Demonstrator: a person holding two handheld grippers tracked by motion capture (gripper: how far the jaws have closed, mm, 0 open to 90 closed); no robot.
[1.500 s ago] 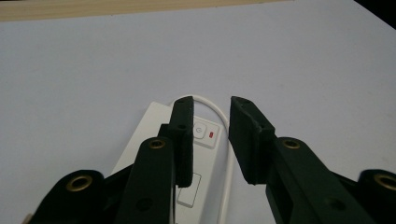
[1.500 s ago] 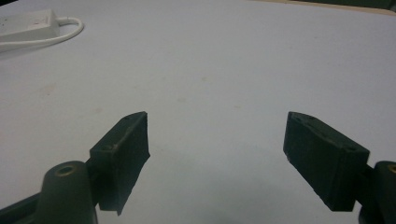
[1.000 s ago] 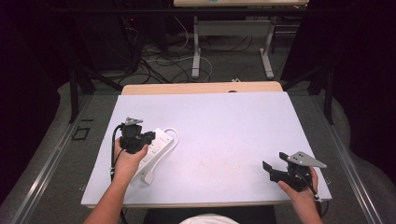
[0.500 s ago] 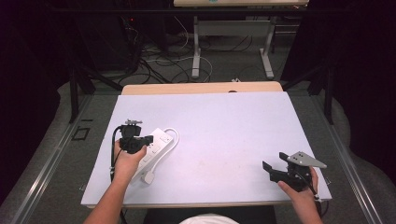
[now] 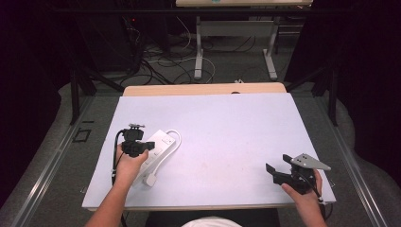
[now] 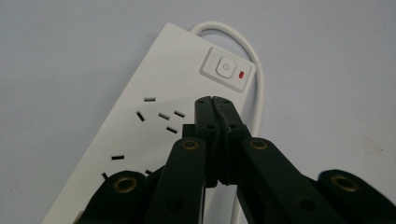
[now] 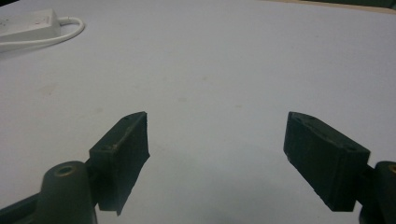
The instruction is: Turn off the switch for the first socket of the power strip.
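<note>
Left gripper view: left gripper (image 6: 215, 100) jaws closed, hiding power strip (image 6: 154, 126) sockets; right gripper (image 7: 217, 135) wide.

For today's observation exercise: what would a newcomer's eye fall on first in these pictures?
A white power strip lies at the table's left, with the shut left claw poised over it just short of its switch. At the near right corner, the right claw is open over bare table.

Bright, even overhead light — dark surroundings, soft grainy close-ups.
</note>
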